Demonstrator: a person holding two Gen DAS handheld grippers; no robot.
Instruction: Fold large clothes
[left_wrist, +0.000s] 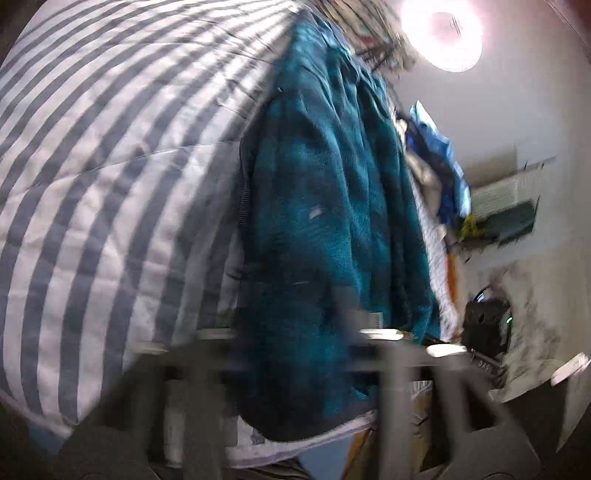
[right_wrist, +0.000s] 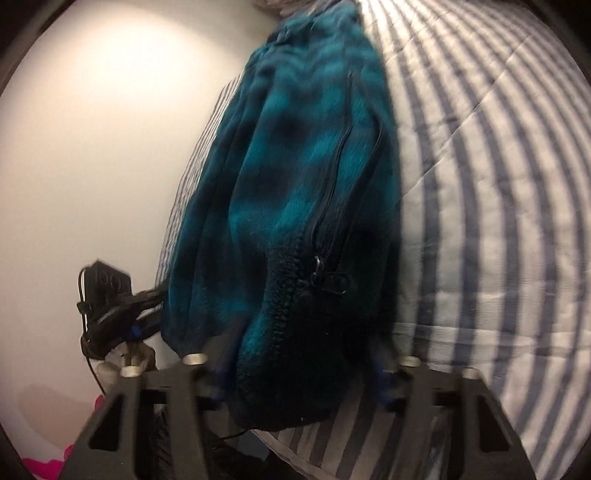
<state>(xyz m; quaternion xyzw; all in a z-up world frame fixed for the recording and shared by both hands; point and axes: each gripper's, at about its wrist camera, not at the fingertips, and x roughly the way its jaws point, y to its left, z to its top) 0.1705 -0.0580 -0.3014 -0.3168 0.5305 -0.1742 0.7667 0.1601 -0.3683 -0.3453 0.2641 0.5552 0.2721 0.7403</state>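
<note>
Left wrist view
Left gripper (left_wrist: 295, 354): blurred by motion; fingers spread wide around the fleece's lower part, whether they pinch cloth I cannot tell.
Teal fleece jacket (left_wrist: 325, 206): bunched straight ahead, lying on the striped bedding (left_wrist: 110, 184).
Edges: the zipper edge (left_wrist: 243, 192) runs along the jacket's left side; the hem sits nearest the gripper.
Open room: bare striped cover to the left; clutter of a clothes pile (left_wrist: 439, 173) to the right.

Right wrist view
Right gripper (right_wrist: 299, 369): fingers wide apart, fleece bulging between them; grip unclear.
Teal fleece jacket (right_wrist: 295, 166): directly ahead, its zipper pull (right_wrist: 328, 277) close in front.
Open room: striped bedding (right_wrist: 498, 221) spreads to the right; to the left, a plain wall (right_wrist: 92, 147) and the other black gripper (right_wrist: 110, 306) at the jacket's left edge.
</note>
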